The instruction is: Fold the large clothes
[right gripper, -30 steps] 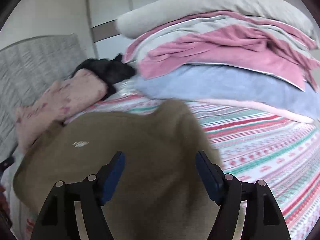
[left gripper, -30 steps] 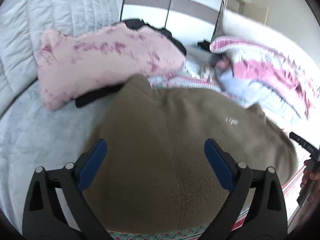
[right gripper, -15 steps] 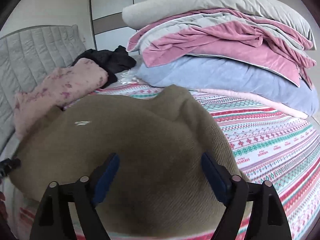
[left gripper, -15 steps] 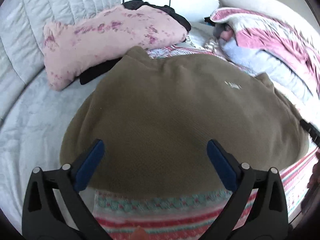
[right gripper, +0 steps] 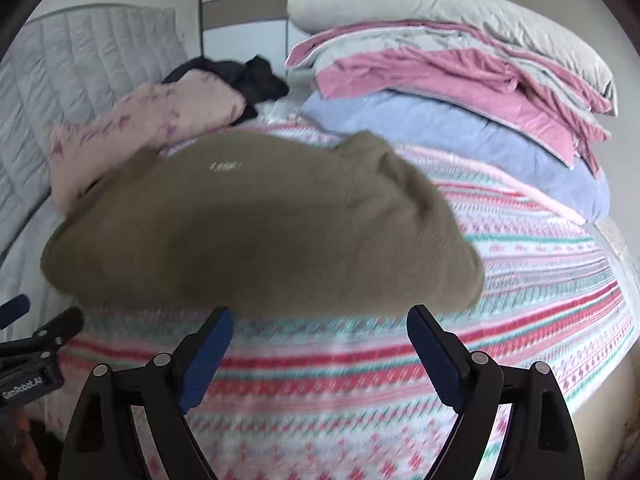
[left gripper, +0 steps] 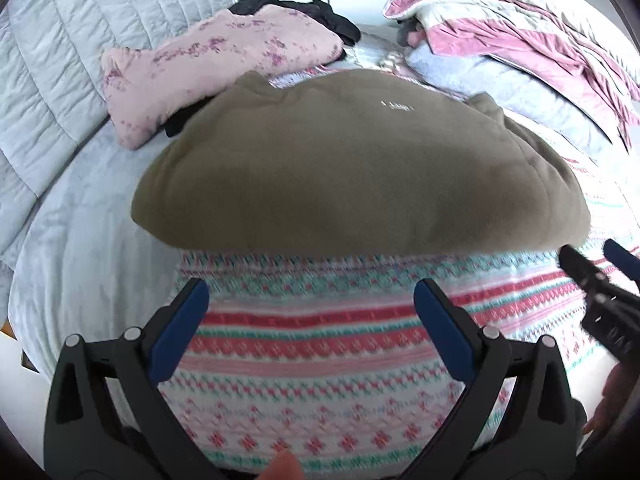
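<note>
- Brown sweater [left gripper: 360,168] folded flat on patterned blanket [left gripper: 320,344].
- Left gripper [left gripper: 308,304]: jaws wide apart, empty, over blanket.
- Right gripper [right gripper: 318,332]: jaws opening, nothing between.

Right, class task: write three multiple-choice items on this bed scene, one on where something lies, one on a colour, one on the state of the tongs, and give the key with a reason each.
1. Where does the brown sweater lie?
A. on the patterned blanket
B. on top of the folded bedding stack
C. on the floor

2. What colour are the pads on the tongs?
A. red
B. blue
C. white

3. What do the left tongs hold?
A. the sweater's hem
B. a black garment
C. nothing

Key: 1 A, it rests folded on the striped blanket; 2 B, both pads show blue; 3 C, only blanket shows between the spread pads.
</note>
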The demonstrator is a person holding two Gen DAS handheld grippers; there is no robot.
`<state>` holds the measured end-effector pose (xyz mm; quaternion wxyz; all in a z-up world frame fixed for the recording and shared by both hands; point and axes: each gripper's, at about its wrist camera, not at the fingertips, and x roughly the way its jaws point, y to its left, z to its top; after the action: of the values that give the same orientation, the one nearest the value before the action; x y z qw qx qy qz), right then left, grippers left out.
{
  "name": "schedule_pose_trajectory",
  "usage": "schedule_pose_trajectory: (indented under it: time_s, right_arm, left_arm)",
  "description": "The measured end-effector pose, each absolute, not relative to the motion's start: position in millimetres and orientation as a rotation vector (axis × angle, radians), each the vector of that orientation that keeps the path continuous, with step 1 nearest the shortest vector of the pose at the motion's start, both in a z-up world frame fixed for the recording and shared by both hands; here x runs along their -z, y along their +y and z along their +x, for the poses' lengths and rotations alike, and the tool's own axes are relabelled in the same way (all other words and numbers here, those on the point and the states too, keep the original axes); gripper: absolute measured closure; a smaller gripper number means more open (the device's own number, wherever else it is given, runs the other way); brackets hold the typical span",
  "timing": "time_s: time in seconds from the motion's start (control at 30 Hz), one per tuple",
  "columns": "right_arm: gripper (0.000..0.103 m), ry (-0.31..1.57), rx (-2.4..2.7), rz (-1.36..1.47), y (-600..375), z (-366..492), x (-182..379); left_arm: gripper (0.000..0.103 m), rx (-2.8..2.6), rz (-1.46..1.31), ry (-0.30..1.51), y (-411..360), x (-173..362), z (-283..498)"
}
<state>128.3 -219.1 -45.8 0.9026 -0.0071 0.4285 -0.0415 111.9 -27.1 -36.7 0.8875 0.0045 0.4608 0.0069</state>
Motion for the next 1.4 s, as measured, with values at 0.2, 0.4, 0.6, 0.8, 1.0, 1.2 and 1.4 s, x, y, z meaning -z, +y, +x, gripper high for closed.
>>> schedule_pose_trajectory:
  time_s: [0.2,0.4,0.6,0.8,1.0,1.2,1.4]
  right_arm:
    - [0.013,0.909,0.081,-0.035,-214.1,116.1,53.4]
    - [0.013,0.908,0.091,-0.034,-215.7,113.0,51.6]
    - [0.013,0.904,0.093,-0.031,-217.7,114.2,49.8]
    - [0.013,0.911,0.090,-0.023,-218.6,115.4,52.1]
    - [0.013,0.918,0.092,-0.017,-220.1,117.1,54.6]
    - [0.013,0.914,0.093,-0.013,-220.3,116.7,53.7]
    - [0.013,0.916,0.098,-0.015,-220.7,117.6,53.3]
  left_arm:
    - [0.001,-0.002,0.034,0.973,-36.4,40.3,101.7]
    - [0.001,0.007,0.041,0.966,-40.9,37.5,98.3]
    - [0.001,0.015,0.047,0.964,-43.7,36.2,96.9]
    - [0.001,0.024,0.043,0.973,-45.2,37.8,96.7]
    - [0.001,0.025,0.045,0.977,-46.9,39.2,97.0]
    - [0.001,0.027,0.045,0.980,-46.8,39.9,98.3]
    - [0.001,0.031,0.043,0.984,-48.6,42.5,100.1]
